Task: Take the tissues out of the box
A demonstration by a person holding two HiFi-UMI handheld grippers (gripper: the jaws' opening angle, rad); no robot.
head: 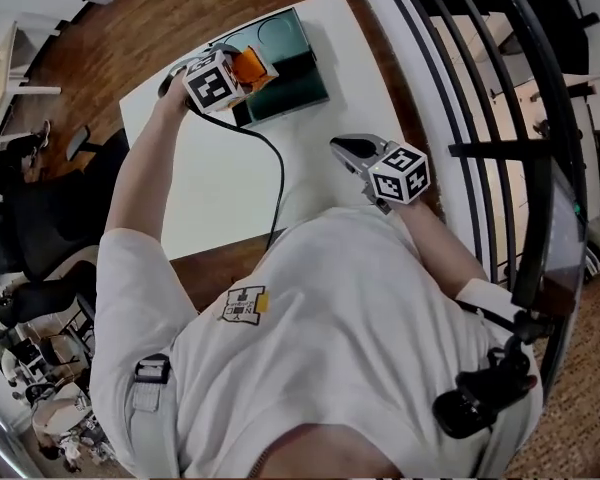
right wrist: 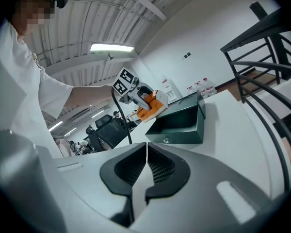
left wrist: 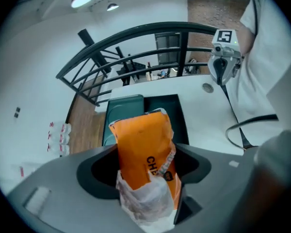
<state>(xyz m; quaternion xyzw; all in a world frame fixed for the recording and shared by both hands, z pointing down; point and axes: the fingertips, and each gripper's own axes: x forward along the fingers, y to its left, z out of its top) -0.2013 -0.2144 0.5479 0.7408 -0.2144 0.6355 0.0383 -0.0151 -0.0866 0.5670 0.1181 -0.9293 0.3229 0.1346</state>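
The tissue pack (left wrist: 143, 144), in the left gripper (left wrist: 144, 173), hangs above the box (head: 305, 88) on the table (head: 220, 178).

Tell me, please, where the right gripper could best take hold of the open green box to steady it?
Probably the near wall of the green box, at its top rim, from above: one jaw inside, one outside. The wall is thin and upright, the top is open, and that side faces the right gripper, now shut.

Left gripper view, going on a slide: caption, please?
Left gripper grips an orange tissue pack, open dark-green box beyond.
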